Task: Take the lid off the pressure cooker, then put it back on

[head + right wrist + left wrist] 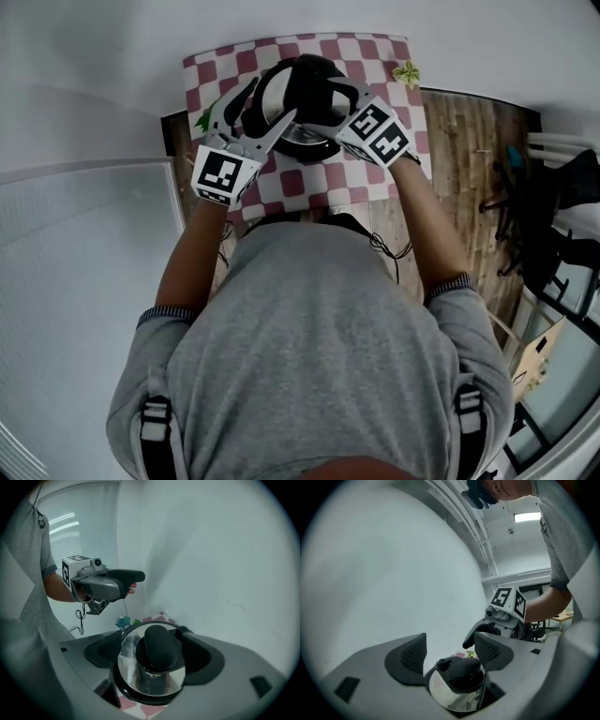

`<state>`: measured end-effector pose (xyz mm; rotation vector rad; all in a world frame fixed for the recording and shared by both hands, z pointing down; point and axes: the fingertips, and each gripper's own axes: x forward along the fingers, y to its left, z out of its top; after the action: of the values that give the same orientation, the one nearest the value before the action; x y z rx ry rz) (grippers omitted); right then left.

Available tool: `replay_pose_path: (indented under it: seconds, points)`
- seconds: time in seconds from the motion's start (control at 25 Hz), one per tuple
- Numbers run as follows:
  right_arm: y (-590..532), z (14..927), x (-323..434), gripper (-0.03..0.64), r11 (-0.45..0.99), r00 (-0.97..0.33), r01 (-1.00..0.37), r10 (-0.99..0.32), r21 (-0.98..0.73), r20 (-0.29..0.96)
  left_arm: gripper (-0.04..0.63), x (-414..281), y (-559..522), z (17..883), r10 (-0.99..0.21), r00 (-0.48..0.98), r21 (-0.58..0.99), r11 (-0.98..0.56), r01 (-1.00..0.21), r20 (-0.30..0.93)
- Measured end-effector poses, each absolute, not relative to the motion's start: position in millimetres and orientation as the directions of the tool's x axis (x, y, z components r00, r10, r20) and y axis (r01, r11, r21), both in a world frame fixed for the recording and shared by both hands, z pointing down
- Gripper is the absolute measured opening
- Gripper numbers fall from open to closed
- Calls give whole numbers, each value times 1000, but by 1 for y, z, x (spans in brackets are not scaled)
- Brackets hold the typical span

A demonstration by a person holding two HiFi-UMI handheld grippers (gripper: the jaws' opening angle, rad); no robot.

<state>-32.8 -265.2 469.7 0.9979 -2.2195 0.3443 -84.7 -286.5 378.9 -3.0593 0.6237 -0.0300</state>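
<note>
**Lid gripped and tilted over the cooker**

Nearest the head camera is the person's grey shirt (319, 347), with both forearms reaching forward over a wooden table (464, 150). Each hand holds a gripper, and the two meet over the cooker from either side.

The right gripper (153, 652) has its jaws spread wide with the lid (150, 679) set between them. The steel disc spans the gap from pad to pad, and its rim meets the jaw on each side. The black knob (157, 646) stands in the middle, and a small black valve (183, 631) sits at the rim against the right-hand jaw. The lid is tilted, its shiny face turned partly towards this gripper's camera.

The left gripper (450, 652) also stands wide. In its own view the lid lies just beyond its pads, with the knob close under the right-hand one. Neither pad can be seen pressing on it.

Beneath the lid, the head view shows part of the cooker (314, 148) as a dark rim and a strip of steel. The lid covers its mouth, so what is inside cannot be told, nor whether the lid is clear of the rim.

The cooker rests on a red-and-white checked cloth (291, 183). A small green leafy thing (406, 73) lies at the cloth's far right corner, well apart from the cooker. Beyond it rises a plain pale wall.
</note>
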Motion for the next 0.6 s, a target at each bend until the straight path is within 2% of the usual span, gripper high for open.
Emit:
replay_pose_path:
  seconds: [0.4, 0.6]
  points:
    - [-281, 491, -33, 396, 706, -440, -708, -479, 35, 759, 337, -68, -299, 411, -252, 958, -59, -967, -246, 139]
    - [-283, 506, -30, 383, 735, -429, -678, -411, 13, 805, 337, -53, -293, 434, -125, 955, -68, -992, -111, 268]
